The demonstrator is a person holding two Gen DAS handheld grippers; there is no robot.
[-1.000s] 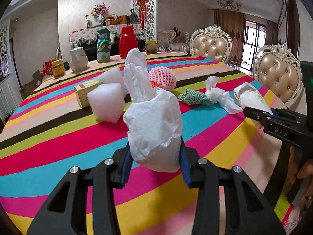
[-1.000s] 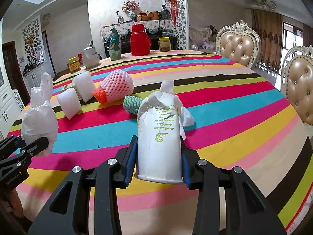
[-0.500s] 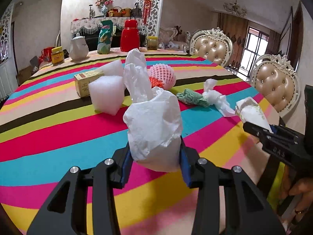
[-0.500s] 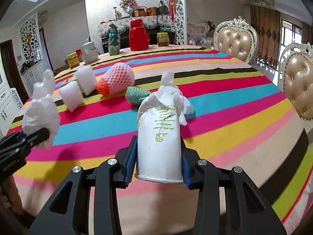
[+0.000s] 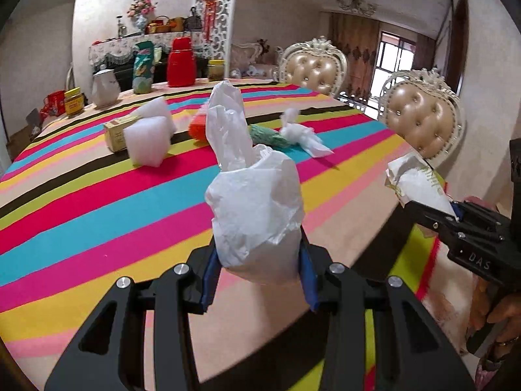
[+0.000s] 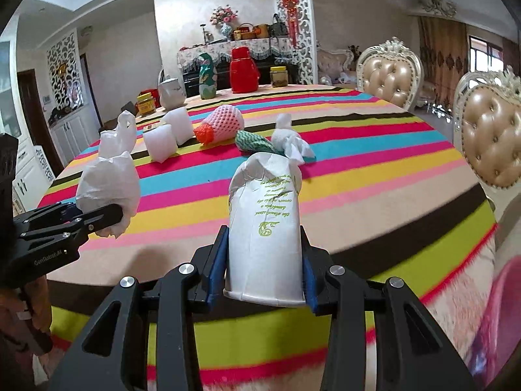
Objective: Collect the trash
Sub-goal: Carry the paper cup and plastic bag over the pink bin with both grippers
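Two grippers fill the lower part of both wrist views, and each one is clamped on a piece of trash. The left gripper [image 5: 257,273] pinches a crumpled white plastic bag [image 5: 257,215] between its blue pads; the bag stands up in the centre of the left wrist frame, its twisted top reaching toward the upper middle. The right gripper [image 6: 263,277] is closed on a crushed white paper cup [image 6: 265,231] with green print, held rim-down in the centre of the right wrist frame, its squashed base pointing up.

Each tool shows in the other's view: the cup [image 5: 420,182] and right gripper [image 5: 456,224] sit at the right edge of the left wrist frame, and the bag [image 6: 109,185] and left gripper [image 6: 94,218] at the left edge of the right wrist frame. Both hang over the near edge of a table [image 6: 374,176] covered in a bright striped cloth.

More trash lies on the cloth in the upper middle of the right wrist frame: two white foam blocks [image 6: 162,141] side by side, a pink foam fruit net [image 6: 224,122] with an orange end, a green patterned wrapper [image 6: 254,141], and a wad of white tissue [image 6: 289,143] touching that wrapper. A small yellow box [image 5: 115,132] sits beside the foam in the left wrist view.

At the far side of the table stand a red thermos [image 6: 244,70], a green packet [image 6: 208,76], a white kettle [image 6: 171,93] and a jar [image 6: 278,76]. Two padded chairs [image 6: 389,75] stand at the right.
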